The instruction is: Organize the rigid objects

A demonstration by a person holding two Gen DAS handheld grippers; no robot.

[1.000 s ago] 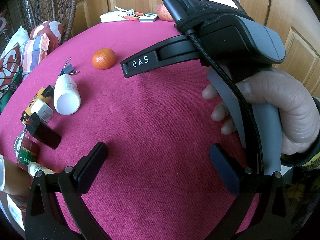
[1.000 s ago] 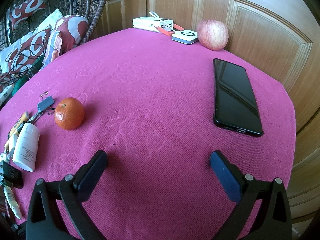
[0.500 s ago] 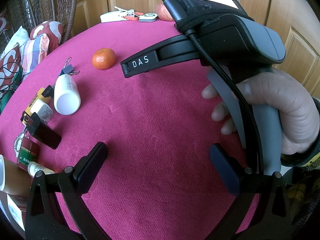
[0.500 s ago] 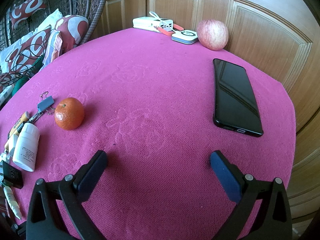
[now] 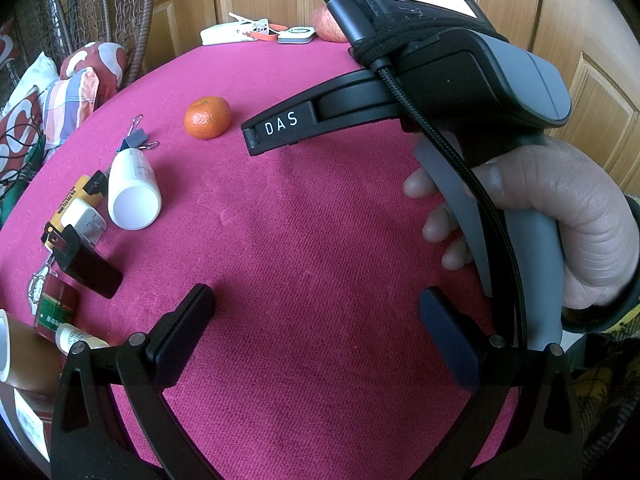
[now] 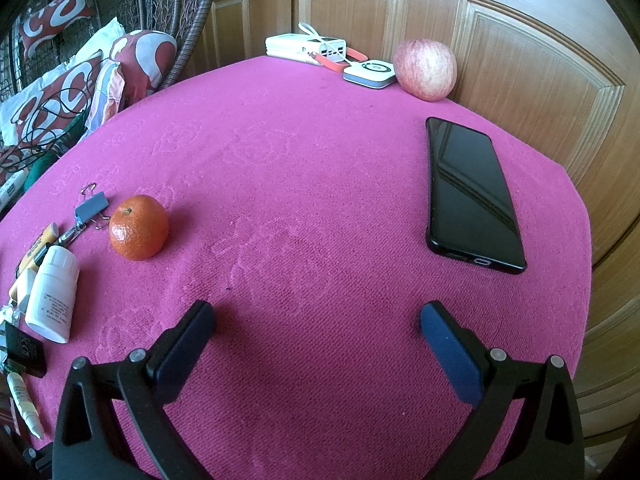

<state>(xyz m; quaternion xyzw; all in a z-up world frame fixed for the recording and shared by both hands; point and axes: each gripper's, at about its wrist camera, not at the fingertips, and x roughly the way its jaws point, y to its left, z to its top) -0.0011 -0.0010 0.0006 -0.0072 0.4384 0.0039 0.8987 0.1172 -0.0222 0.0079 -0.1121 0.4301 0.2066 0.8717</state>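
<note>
Rigid objects lie scattered along the left edge of a counter [image 5: 304, 240] covered in magenta cloth. Seen from the left wrist, a white bottle [image 5: 132, 192] lies on its side beside a yellow tube [image 5: 68, 200], a black rectangular case [image 5: 90, 268] and a small white vial [image 5: 76, 338], with a binder clip [image 5: 136, 138] and a mandarin [image 5: 207, 117] farther back. The left gripper [image 5: 316, 328] hovers above bare cloth, its jaws spread wide and holding nothing. To the right, a hand [image 5: 560, 220] grips the handle of the right gripper's grey body [image 5: 492, 88], marked "DAS".

From the right wrist, the right gripper [image 6: 316, 328] is likewise wide apart and empty over open cloth. The mandarin [image 6: 138, 227] sits at left, just beside the binder clip [image 6: 91, 206], with the white bottle [image 6: 52, 300] nearer the camera. A black phone [image 6: 472, 196] lies flat at right, well apart from them. At the far edge, against wood panelling, stand an apple [image 6: 425, 69], a small white device [image 6: 370, 73] and a white power bank [image 6: 306, 49].
</note>
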